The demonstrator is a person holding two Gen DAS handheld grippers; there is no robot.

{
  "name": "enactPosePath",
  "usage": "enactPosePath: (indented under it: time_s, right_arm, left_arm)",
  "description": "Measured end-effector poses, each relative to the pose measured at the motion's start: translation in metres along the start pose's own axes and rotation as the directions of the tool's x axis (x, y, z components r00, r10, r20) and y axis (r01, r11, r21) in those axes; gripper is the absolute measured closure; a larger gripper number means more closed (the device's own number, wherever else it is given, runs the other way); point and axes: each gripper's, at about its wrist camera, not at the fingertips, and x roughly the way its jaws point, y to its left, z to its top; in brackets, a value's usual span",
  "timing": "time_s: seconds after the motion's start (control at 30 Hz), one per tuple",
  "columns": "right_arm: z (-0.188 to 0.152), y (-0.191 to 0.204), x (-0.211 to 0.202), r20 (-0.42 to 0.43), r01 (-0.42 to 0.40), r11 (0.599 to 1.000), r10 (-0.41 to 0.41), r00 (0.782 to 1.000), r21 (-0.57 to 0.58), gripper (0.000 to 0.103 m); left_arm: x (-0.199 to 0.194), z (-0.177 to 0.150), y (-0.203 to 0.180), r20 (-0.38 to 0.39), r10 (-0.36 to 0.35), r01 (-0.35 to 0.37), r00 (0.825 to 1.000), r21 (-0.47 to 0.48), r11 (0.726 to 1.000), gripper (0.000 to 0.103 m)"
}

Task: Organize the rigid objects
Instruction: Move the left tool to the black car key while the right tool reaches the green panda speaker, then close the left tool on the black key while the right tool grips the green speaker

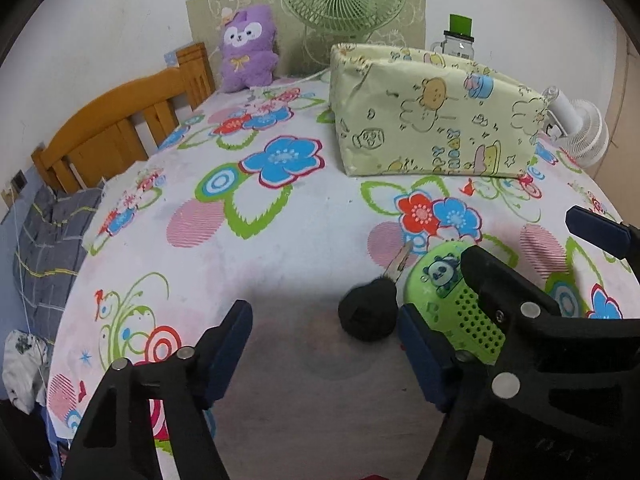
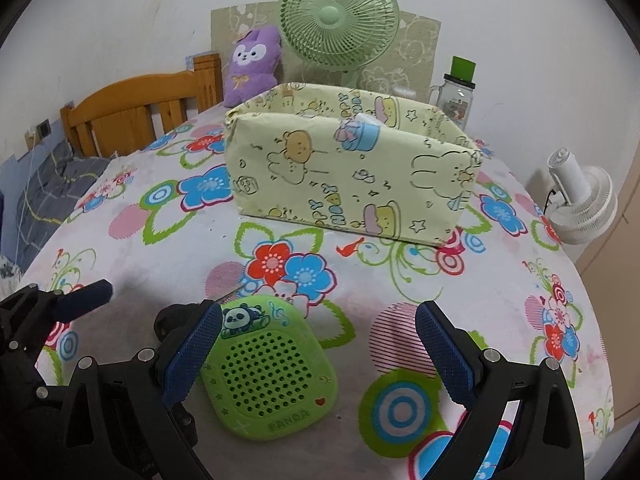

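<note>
A green panda speaker (image 2: 267,364) lies flat on the flowered bedsheet; it also shows in the left wrist view (image 1: 452,300). A black-headed key (image 1: 374,304) lies just left of it. A yellow cartoon-print box (image 2: 352,168) stands open-topped farther back, also in the left wrist view (image 1: 432,120). My right gripper (image 2: 320,354) is open and low over the sheet, its left finger (image 2: 192,354) at the speaker's left edge. My left gripper (image 1: 324,348) is open and empty, with the key just inside its right finger (image 1: 424,354).
A green fan (image 2: 340,16), a purple plush (image 2: 252,64) and a jar with a green lid (image 2: 456,92) stand behind the box. A white fan (image 2: 580,200) is at the right edge. A wooden headboard (image 1: 116,128) runs along the left.
</note>
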Motion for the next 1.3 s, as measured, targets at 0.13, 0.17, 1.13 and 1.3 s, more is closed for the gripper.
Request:
enactPosePath:
  time_s: [0.13,0.17,1.13,1.3]
  right_arm:
    - [0.001,0.001,0.004,-0.012,-0.005,1.0,0.006,1.0,0.025,0.004]
    - [0.001,0.001,0.006,-0.015,-0.005,1.0,0.006,1.0,0.031,0.004]
    - [-0.003,-0.001,0.014,-0.118,-0.029,0.997,0.036,0.992,0.068,0.004]
    - [-0.002,0.004,0.017,-0.142,-0.03,0.998,0.036,0.989,0.05,0.004]
  left_arm:
    - [0.002,0.001,-0.001,0.009,-0.019,0.019,1.0,0.005,1.0,0.029]
    - [0.002,0.002,-0.002,0.012,-0.02,0.02,1.0,0.01,1.0,0.029]
    - [-0.009,-0.007,-0.004,-0.018,-0.113,0.114,0.993,0.019,0.993,0.071]
    - [-0.012,-0.01,0.005,-0.023,-0.094,0.095,0.995,0.022,0.995,0.071]
